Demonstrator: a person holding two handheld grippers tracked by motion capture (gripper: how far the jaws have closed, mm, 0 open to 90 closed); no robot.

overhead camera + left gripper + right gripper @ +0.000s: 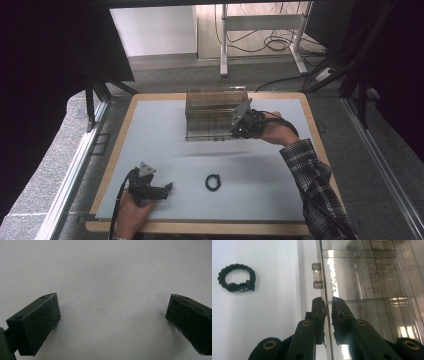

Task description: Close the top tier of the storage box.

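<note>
Right gripper (pixel 327 307): jaws pinching the thin front wall of the clear box (pixel 367 277), bracelet (pixel 236 277) lying well off beside it. Left gripper (pixel 112 317): jaws standing wide open, resting over bare table (pixel 105 270)

From above my side, the high view looks forward and down over the whole tabletop (pixel 165 130). My left gripper view sits close, facing straight onto bare tabletop between its jaws. My right gripper view looks along its jaws at the clear box (pixel 367 277) – sharing box and bracelet (pixel 236 277) with the high view.
</note>
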